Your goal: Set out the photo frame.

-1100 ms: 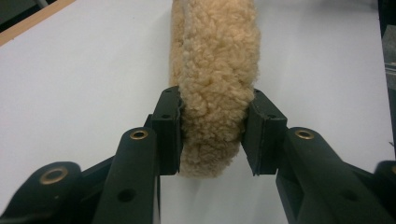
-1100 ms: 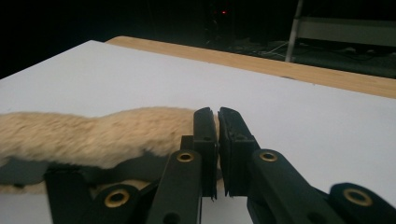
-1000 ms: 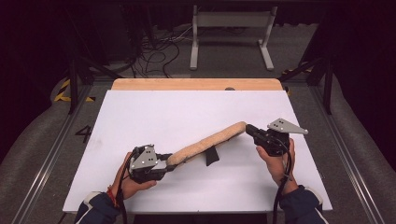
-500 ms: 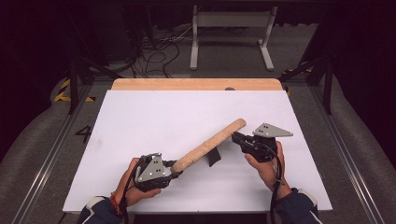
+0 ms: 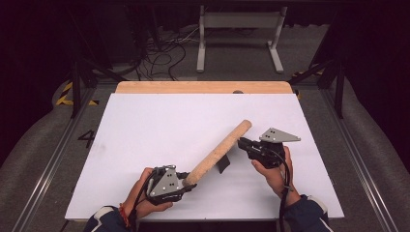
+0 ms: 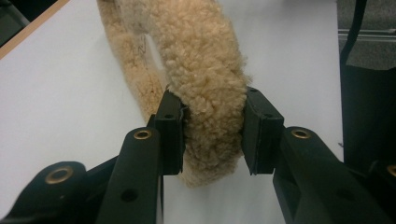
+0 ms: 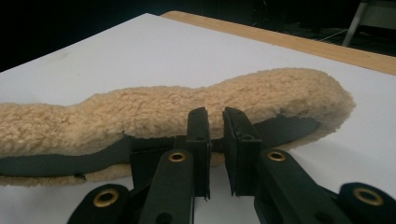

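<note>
Holding fleece pad by lower-left end, left gripper pinches it. Long axis runs lower centre to upper right. Right gripper, jaws nearly together, clamps dark strap at pad's right flank.

The left gripper clamps the near end of a tan fleece pad, its two black jaws pressed into the woolly pile on either side. The pad runs away from the camera, curling up and to the left over a white table. A wooden edge crosses the upper left corner.
</note>
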The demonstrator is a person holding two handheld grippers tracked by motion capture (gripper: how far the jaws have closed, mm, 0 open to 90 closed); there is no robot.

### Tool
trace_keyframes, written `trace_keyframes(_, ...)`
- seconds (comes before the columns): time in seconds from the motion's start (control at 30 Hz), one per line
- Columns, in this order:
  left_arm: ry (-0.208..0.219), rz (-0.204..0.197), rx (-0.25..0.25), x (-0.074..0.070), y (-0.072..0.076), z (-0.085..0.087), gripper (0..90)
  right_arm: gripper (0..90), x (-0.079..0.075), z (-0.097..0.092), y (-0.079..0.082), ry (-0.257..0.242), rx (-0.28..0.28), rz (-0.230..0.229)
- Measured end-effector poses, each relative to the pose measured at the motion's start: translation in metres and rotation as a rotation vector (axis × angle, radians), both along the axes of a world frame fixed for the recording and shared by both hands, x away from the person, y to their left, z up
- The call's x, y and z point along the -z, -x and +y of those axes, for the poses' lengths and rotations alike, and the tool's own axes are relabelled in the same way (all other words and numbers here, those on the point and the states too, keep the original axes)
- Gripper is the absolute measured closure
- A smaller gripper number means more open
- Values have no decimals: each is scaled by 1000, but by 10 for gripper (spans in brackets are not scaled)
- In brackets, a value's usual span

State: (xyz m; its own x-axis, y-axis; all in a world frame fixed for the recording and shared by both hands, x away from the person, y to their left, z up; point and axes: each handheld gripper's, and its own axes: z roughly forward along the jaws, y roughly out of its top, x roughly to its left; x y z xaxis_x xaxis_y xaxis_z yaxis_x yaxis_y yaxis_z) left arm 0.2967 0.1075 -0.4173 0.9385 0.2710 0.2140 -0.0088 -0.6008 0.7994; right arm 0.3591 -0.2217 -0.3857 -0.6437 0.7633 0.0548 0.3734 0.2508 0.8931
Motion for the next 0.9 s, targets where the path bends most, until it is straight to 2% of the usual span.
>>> trace_keyframes(0.33,-7,-2,31,0,6,-9,636,790,3,7,-5,-5,-21,21)
trace_keyframes(0.43,-7,7,24,1,5,-10,628,674,2,10,-4,-5,-26,29)
trace_keyframes(0.47,-6,10,25,2,5,-9,628,642,1,11,-3,-6,-12,41)
trace_keyframes(0.57,-3,17,34,2,4,-9,628,564,-3,11,0,-49,-7,61)
trace_keyframes(0.63,-1,23,28,2,5,-10,628,501,-5,13,0,-67,17,82)
trace_keyframes(0.7,-2,16,34,2,4,-10,626,483,-4,14,0,-79,23,99)
trace_keyframes(0.73,-2,26,26,3,5,-10,625,426,-3,15,-3,-115,62,153)
trace_keyframes(0.77,3,27,29,3,4,-11,626,406,-3,15,-4,-136,73,176)
trace_keyframes(0.8,11,31,30,3,3,-11,626,406,-3,15,-4,-136,73,176)
trace_keyframes(0.83,13,36,31,4,3,-12,625,393,-3,14,-6,-177,83,215)
trace_keyframes(0.9,23,39,39,4,4,-14,626,345,-4,12,-9,-233,86,259)
